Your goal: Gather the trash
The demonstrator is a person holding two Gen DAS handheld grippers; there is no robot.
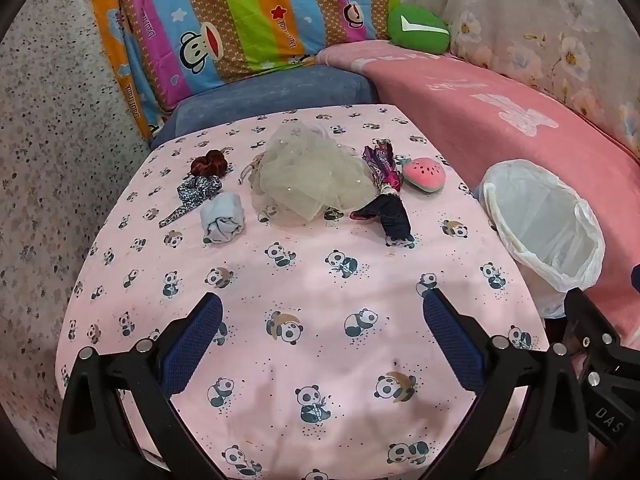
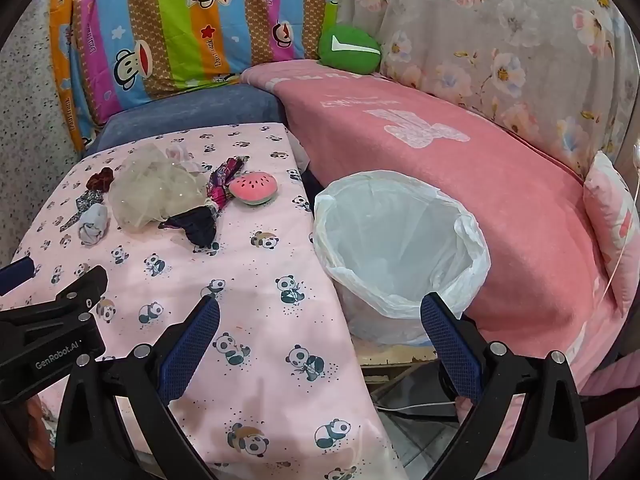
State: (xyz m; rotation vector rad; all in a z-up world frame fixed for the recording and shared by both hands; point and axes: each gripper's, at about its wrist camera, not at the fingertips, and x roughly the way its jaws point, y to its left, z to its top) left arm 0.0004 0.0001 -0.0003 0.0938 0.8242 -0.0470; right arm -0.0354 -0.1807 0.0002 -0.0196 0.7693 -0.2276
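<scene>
Several small items lie at the far side of the panda-print table (image 1: 320,320): a beige mesh cloth (image 1: 308,176), a crumpled grey cloth (image 1: 222,218), a leopard-print scrunchie (image 1: 196,194), a dark red scrunchie (image 1: 209,162), a purple and dark fabric piece (image 1: 386,196) and a pink watermelon plush (image 1: 425,174). A white-lined trash bin (image 2: 396,256) stands right of the table. My left gripper (image 1: 322,308) is open and empty over the table's near part. My right gripper (image 2: 320,308) is open and empty at the table's right edge, just before the bin.
A pink-covered sofa (image 2: 460,152) runs behind and right of the bin (image 1: 544,224). A striped monkey-print blanket (image 1: 240,20) and a green cushion (image 1: 418,30) lie at the back. Speckled floor (image 1: 48,160) is at the left. The mesh cloth also shows in the right wrist view (image 2: 154,188).
</scene>
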